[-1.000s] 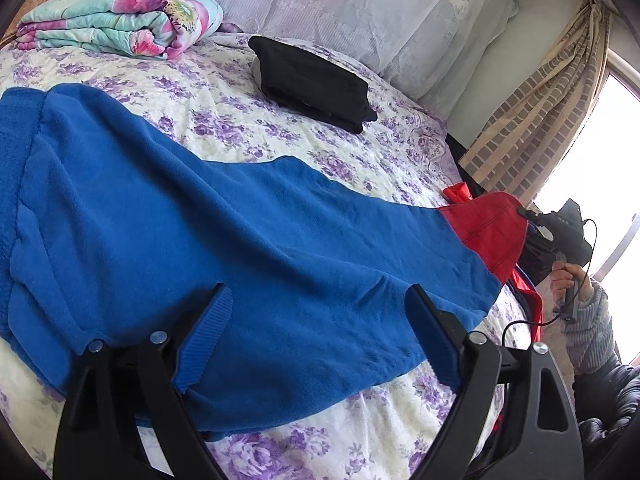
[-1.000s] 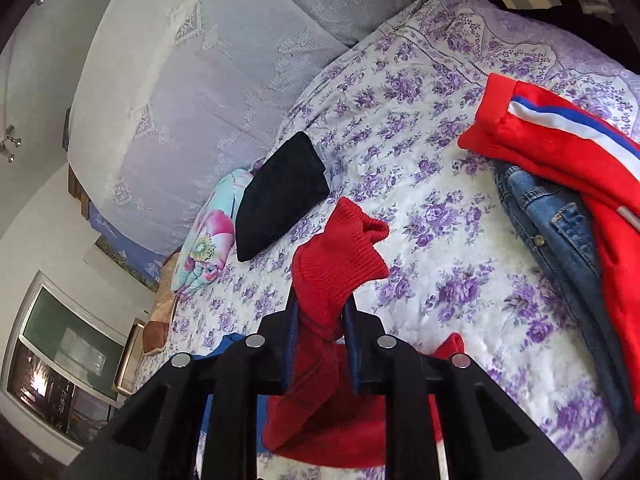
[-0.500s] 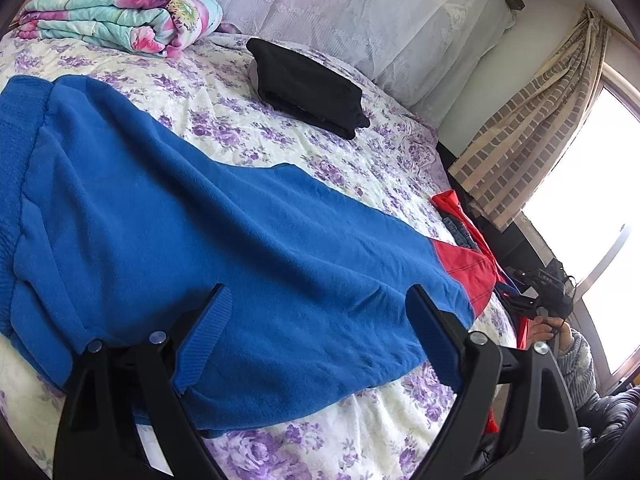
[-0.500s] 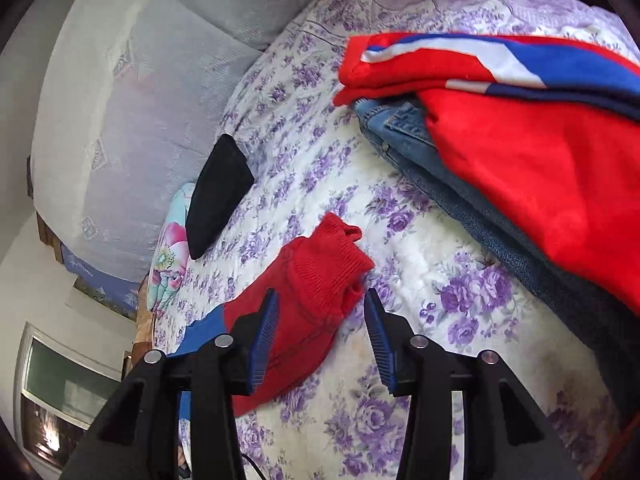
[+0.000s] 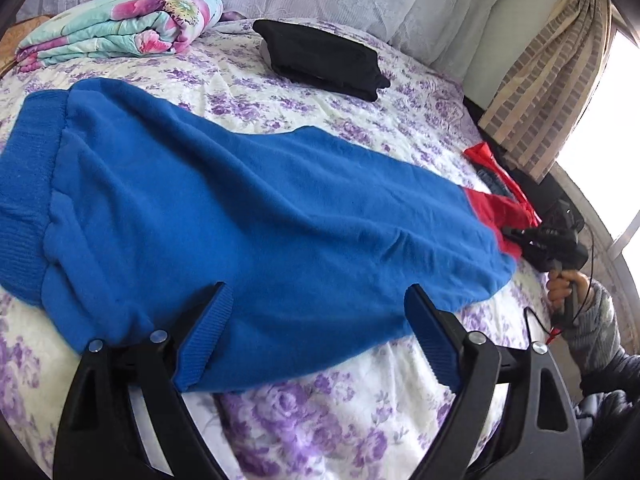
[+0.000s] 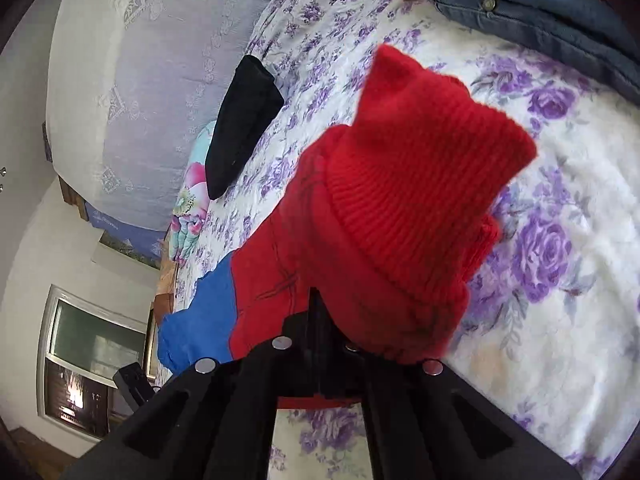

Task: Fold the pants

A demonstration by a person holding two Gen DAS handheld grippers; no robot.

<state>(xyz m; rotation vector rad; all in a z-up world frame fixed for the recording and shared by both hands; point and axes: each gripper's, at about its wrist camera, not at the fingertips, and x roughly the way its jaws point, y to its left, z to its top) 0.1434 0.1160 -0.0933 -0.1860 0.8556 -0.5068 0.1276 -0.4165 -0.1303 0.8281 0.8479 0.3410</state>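
Left wrist view: blue pants (image 5: 240, 216) lie flat on a floral bedspread (image 5: 320, 412), long axis running from the ribbed waistband at 9 o'clock to the red cuff (image 5: 496, 210) at 3 o'clock. The left gripper (image 5: 320, 320) hovers over the near edge, jaws wide apart, empty. At 3 o'clock, the right gripper (image 6: 340, 324) has just closed, clamped on the red cuff.

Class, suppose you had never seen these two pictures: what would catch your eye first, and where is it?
The big blue pants spread flat across the purple-flowered bedspread, in front of the open left gripper. Next, their bright red ribbed cuff, bunched up at the shut right gripper, with folded jeans beyond it.
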